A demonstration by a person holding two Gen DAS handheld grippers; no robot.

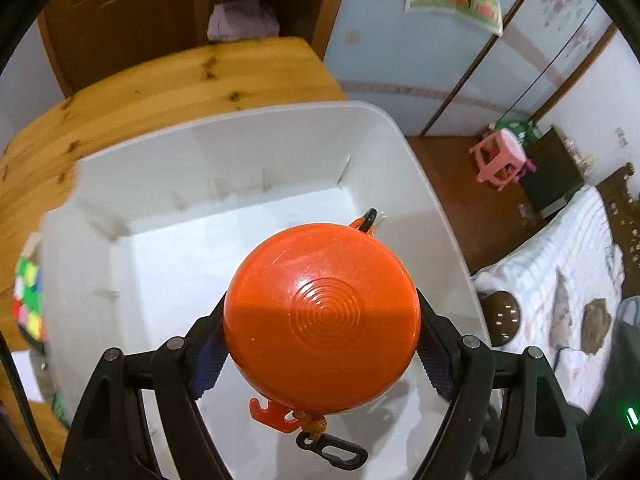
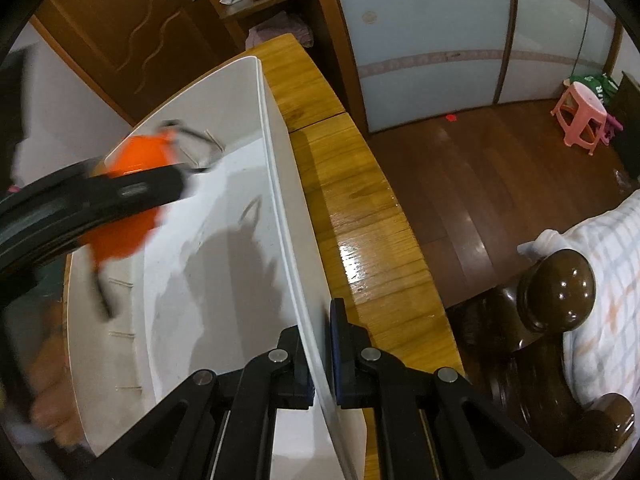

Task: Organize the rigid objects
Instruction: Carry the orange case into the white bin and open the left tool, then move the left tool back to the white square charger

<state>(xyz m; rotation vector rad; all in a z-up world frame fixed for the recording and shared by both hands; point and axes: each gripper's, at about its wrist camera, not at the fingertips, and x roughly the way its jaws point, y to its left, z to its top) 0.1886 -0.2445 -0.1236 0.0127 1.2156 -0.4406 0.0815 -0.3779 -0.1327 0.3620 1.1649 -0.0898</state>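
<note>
Two views from cameras on hand-held grippers, both looking steeply down at a large white rectangular plastic bin [image 1: 400, 152] that stands on a varnished wooden table [image 1: 168, 80].

In the left wrist view, the left gripper [image 1: 320, 332] holds a glossy orange round plastic case [image 1: 322, 320] with raised concentric rings on its face. Its jaws stand wide, one blue-padded finger [image 1: 208, 360] pressed against each side of the case. An orange hook, a short braided cord and a black plastic clip [image 1: 332, 448] hang from the case's near edge; another black clip [image 1: 370, 216] shows at its far edge. The case hangs in the air above the bin's white floor, inside the rim, closer to the right-hand wall. A multicoloured puzzle cube [image 1: 28, 300] lies on the table just outside the bin's left wall, blurred.

In the right wrist view, the right gripper [image 2: 322, 360] is closed tight on the bin's thin right-hand wall [image 2: 280, 184], one jaw inside the bin and one outside. The left gripper and orange case appear at the left, blurred, over the bin.

Beyond the table lie a dark wood floor, a pink plastic stool [image 2: 580, 116], pale blue sliding doors and a bed with a checked white cover [image 1: 568, 264] and a dark round wooden bedpost [image 2: 560, 288].
</note>
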